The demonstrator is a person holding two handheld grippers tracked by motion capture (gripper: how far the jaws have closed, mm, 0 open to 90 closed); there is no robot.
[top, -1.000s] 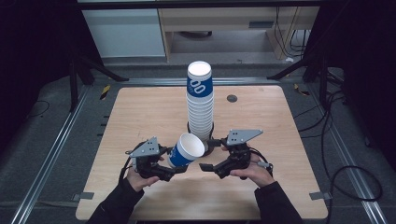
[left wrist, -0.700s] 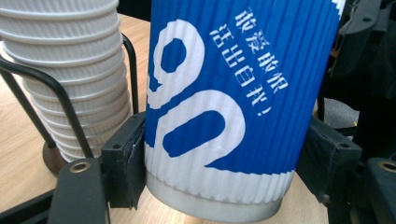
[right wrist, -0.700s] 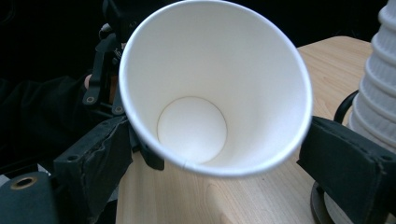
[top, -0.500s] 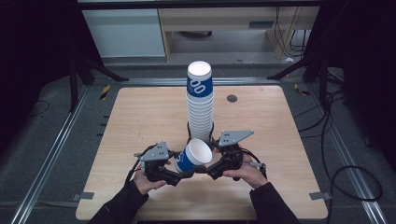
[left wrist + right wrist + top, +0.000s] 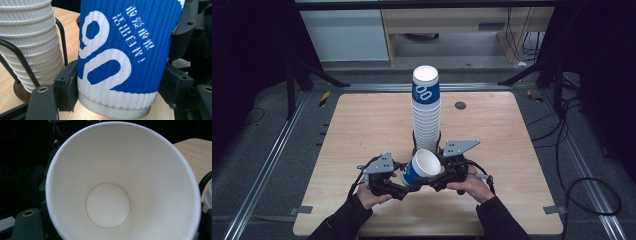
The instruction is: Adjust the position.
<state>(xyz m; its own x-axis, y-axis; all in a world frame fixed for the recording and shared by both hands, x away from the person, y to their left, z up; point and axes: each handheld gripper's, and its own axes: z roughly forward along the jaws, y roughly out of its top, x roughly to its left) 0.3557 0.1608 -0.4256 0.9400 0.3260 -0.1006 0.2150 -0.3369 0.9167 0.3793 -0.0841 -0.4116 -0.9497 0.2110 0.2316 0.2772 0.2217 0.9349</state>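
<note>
Left gripper [image 5: 404,186], near table [image 5: 362,125] edge: jaws clamped on base end of the blue-and-white paper cup [image 5: 422,169]; left gripper view shows both pads pressed against the ribbed wall just above the bottom rim. Cup lies tilted between the two grippers, above the table, just in front of the tall cup stack [image 5: 426,107] in its wire holder [image 5: 18,56], mouth turned toward the right.

Right gripper [image 5: 438,181]: jaws have just been closing at the cup's mouth end. Right gripper view looks straight into the white interior, bottom disc centred. Whether its pads press on the rim I cannot tell.

Judgement, step in hand: handing the cup from left to right. To do it well: right should seat firmly on the rim wall without crushing the paper, left should let go only once that hold is sure, cup axis kept steady.

Hidden: right fingertips behind the cup; holder base mostly behind the stack; cup rim cropped in left gripper view
</note>
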